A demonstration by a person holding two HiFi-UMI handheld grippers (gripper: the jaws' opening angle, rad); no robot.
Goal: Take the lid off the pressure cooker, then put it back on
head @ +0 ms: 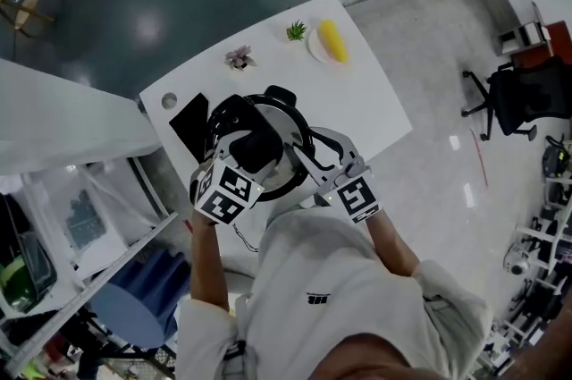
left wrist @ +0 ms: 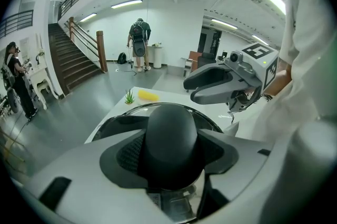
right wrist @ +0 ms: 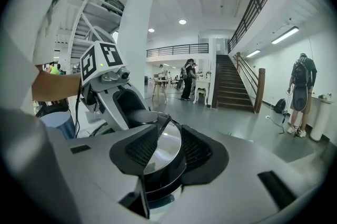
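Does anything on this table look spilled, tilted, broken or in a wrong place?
Nothing stands out. The left gripper clamps the black knob of the lid, and the right gripper holds its edge. The plate and two small plants stand tidy on the table.

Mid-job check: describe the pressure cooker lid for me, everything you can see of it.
The lid is a round disc of shiny metal with a dark rim and a black, rounded knob at its centre. It lies level over the white table. The left gripper has its jaws closed on the knob. The right gripper has its jaws on the rim at the person's side. Whether the lid is locked on or lifted free cannot be told.
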